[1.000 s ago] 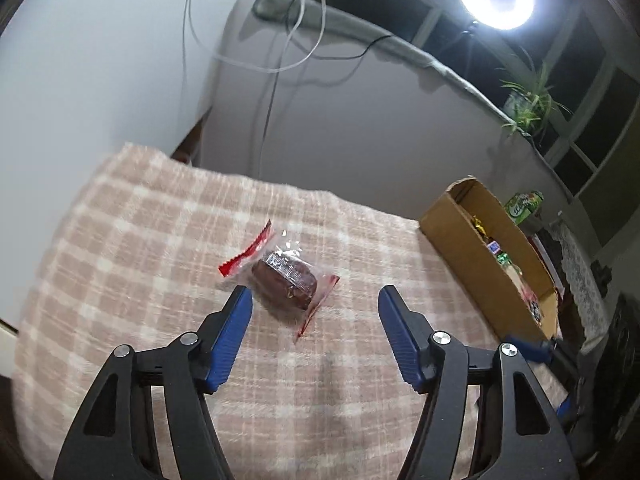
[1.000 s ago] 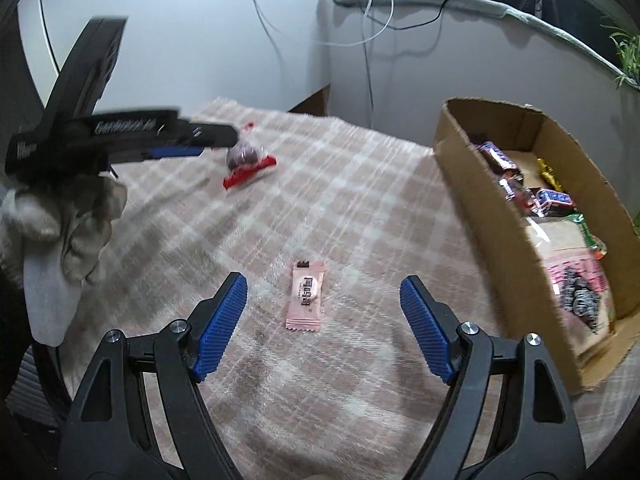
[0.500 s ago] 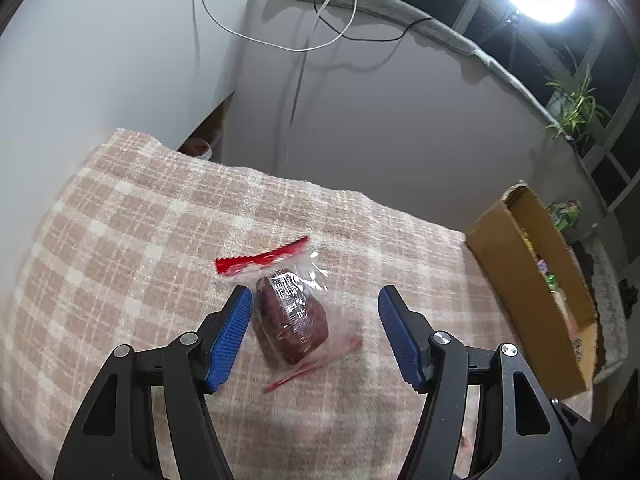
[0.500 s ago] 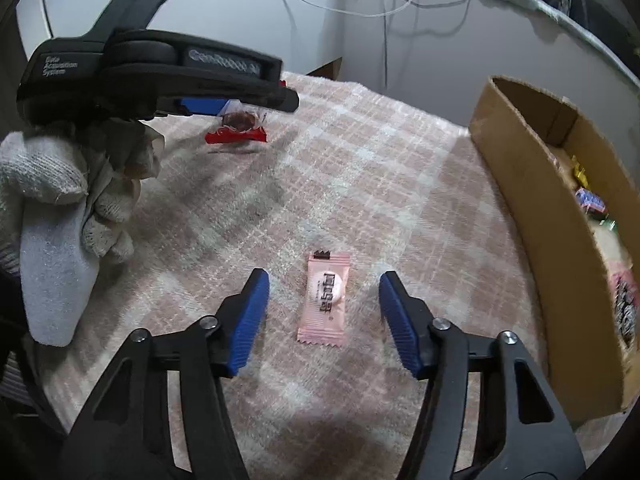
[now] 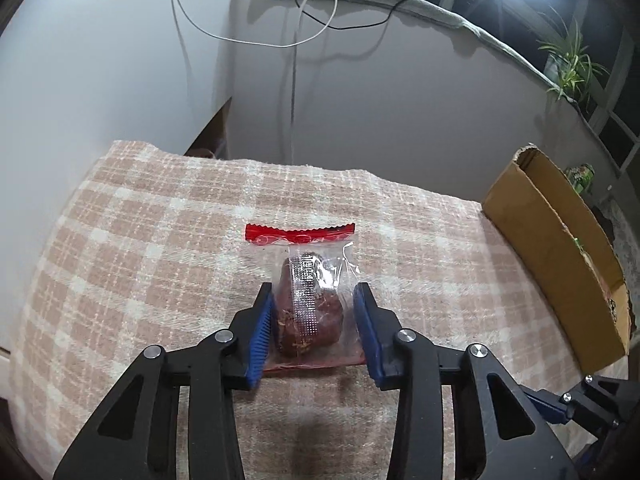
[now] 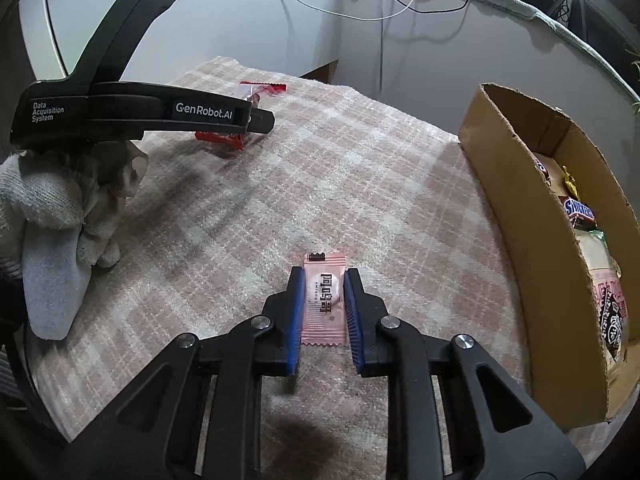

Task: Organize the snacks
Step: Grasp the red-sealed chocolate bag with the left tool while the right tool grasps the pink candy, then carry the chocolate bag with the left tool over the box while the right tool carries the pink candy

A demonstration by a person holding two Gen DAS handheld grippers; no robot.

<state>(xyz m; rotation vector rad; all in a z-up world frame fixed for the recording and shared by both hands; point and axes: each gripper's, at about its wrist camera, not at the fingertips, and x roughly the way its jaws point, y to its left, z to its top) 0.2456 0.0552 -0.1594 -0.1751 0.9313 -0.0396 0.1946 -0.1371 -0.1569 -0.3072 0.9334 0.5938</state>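
A clear packet with red ends and a dark red snack inside [image 5: 309, 304] lies on the checked cloth. My left gripper [image 5: 314, 300] is closed around it, blue pads touching both sides. The same packet shows in the right wrist view [image 6: 224, 136], partly hidden by the left gripper's body. A pink sachet [image 6: 324, 300] lies on the cloth, and my right gripper [image 6: 324, 284] is closed on its two long edges. Both snacks rest on the cloth.
A cardboard box [image 6: 520, 208] with several wrapped snacks stands at the right edge of the table; it also shows in the left wrist view [image 5: 548, 248]. The gloved left hand [image 6: 60, 216] is at left. A wall and cables stand behind the table.
Both grippers moved forward and down over their snacks and closed: the left onto the red packet, the right onto the pink sachet.
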